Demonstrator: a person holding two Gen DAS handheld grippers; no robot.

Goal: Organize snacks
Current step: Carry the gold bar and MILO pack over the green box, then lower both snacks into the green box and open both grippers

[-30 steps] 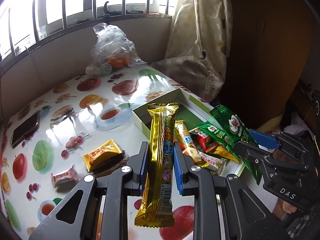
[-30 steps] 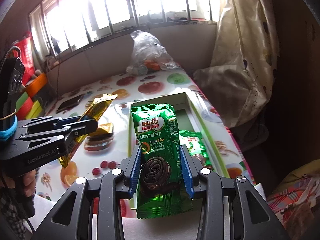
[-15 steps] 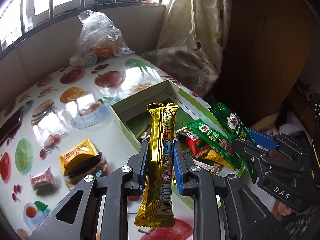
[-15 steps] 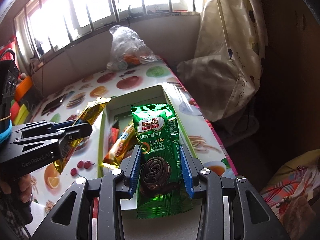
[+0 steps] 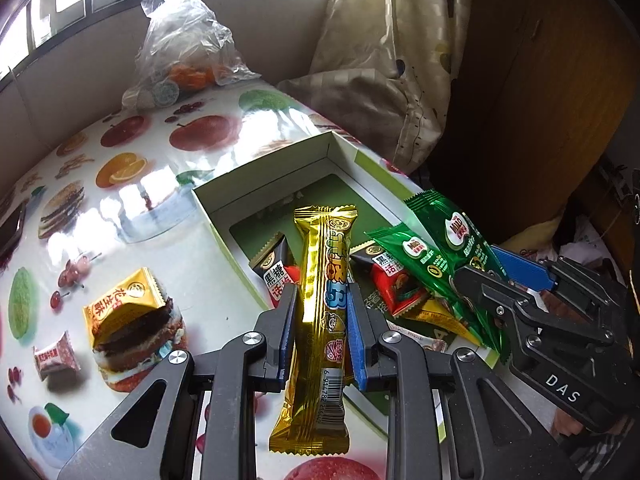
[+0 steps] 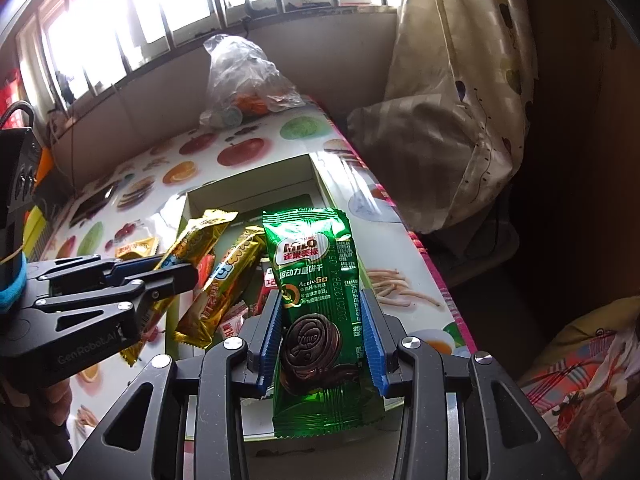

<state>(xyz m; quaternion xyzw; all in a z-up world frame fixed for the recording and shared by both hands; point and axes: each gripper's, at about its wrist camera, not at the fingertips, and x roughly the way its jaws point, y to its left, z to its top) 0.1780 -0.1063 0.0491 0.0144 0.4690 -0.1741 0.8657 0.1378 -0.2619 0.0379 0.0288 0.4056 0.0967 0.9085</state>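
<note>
My left gripper is shut on a long gold snack bar, held upright above the near end of an open green-and-white box. My right gripper is shut on a green Milo biscuit packet, also over the box. In the left wrist view the right gripper sits at the box's right side with its packet. In the right wrist view the left gripper is on the left with its bar. Inside the box lie another gold bar, a second green packet and red-and-black packets.
On the fruit-print tablecloth left of the box lie a yellow packet and a small pink-and-white candy. A clear plastic bag stands at the far end, a phone at the left edge. A curtain hangs past the table's right edge.
Both grippers have moved forward and down toward the box, which now looks larger and lies under the held snacks. Both grips are unchanged.
</note>
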